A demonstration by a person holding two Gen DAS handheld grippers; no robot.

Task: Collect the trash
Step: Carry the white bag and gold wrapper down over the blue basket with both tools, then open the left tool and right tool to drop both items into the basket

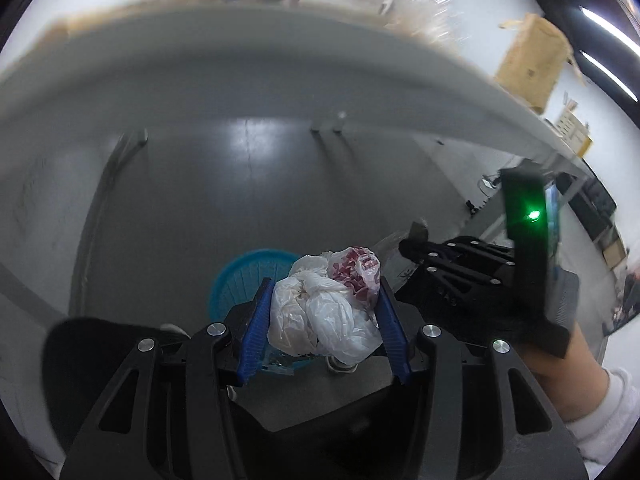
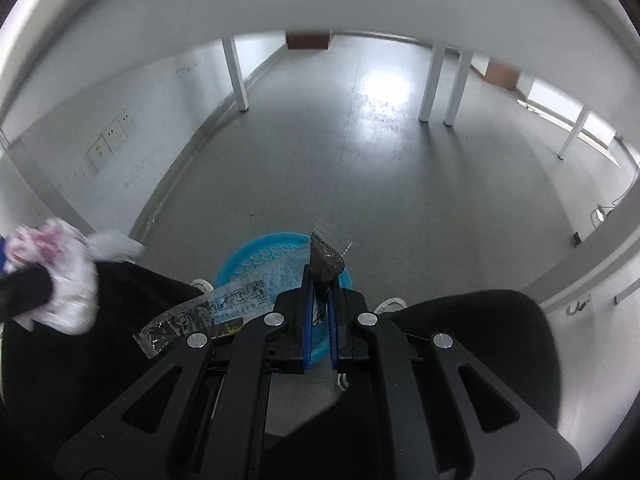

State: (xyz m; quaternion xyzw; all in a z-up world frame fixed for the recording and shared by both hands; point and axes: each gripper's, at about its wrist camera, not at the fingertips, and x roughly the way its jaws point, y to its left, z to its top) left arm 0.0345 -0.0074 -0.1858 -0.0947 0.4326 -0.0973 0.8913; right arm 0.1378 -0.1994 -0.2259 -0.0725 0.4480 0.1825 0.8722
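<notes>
While both grippers point steeply down at the floor, each has trash in its jaws. Nearest the left wrist camera, the left gripper point(image 1: 324, 312) stands about half open, its blue pads point(image 1: 258, 316) pressed against either side of a crumpled white plastic bag point(image 1: 320, 312) with a red and white printed piece bunched at its top. Nearest the right wrist camera, the right gripper point(image 2: 320, 312) is almost fully closed, its blue pads nipping a thin clear plastic wrapper point(image 2: 224, 304) that carries black printed symbols; a dark, mesh-like end point(image 2: 328, 256) sticks up past the fingertips and the clear strip trails off to the left. Just beyond both loads, a round blue basket point(image 2: 260, 256) sits on the grey floor point(image 2: 360, 160) between the person's black-clad legs point(image 2: 480, 340), with white shoes showing beside it. From the left camera the right gripper appears at the right edge, held by a hand point(image 1: 576, 364) in a white sleeve point(image 1: 608, 412), a green light glowing on its body. Farther out, white table legs point(image 2: 240, 76) stand on the floor, a grey table edge point(image 1: 240, 60) arcs overhead, and a brown cardboard box point(image 1: 528, 60) sits beyond, blurred
</notes>
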